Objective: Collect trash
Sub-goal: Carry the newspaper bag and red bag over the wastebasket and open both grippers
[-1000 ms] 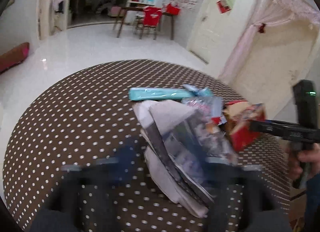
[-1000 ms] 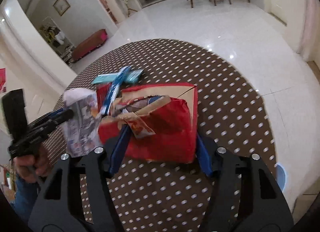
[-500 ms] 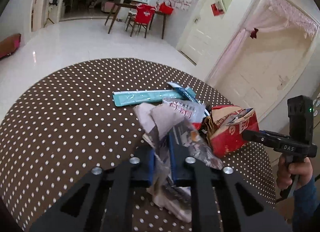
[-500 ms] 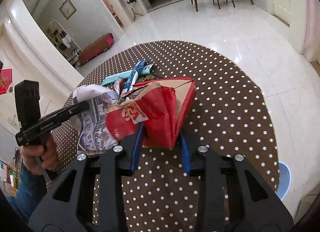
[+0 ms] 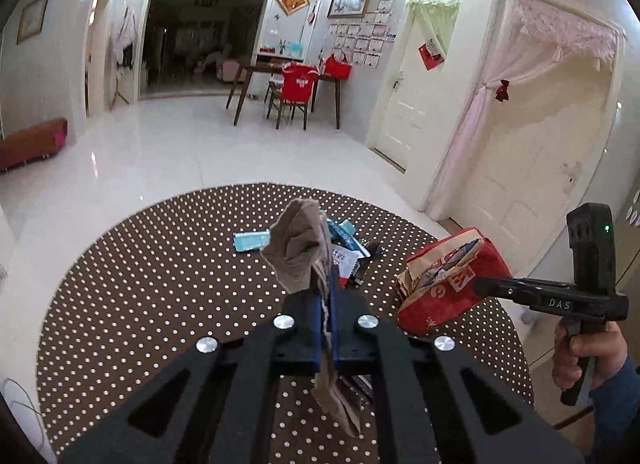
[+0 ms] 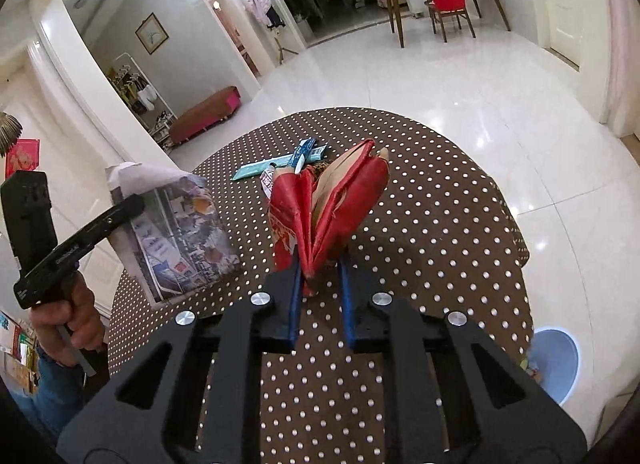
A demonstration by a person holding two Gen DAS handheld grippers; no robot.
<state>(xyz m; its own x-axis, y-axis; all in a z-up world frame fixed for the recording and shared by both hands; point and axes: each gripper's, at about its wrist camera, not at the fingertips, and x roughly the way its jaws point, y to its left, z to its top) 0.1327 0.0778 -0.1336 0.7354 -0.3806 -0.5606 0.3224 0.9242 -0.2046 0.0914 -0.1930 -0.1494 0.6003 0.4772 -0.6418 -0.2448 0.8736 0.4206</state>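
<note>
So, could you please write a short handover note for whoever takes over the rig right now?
Left gripper: shut on the crumpled printed paper, lifted off the table.
Right gripper: shut on the red paper bag, also lifted.
On the table: teal wrapper, blue wrapper and small scraps.
A light blue bin stands on the floor beside the table, right.
Done: two pieces picked up. Left: probably drop both in the bin, then collect the wrappers.

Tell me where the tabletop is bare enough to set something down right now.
Bare cloth runs along the table's near and left side, up to the teal wrapper. The far-right side is bare too, beyond the red bag. It is crowded mid-table, where wrappers lie between the held newspaper and the bag.
</note>
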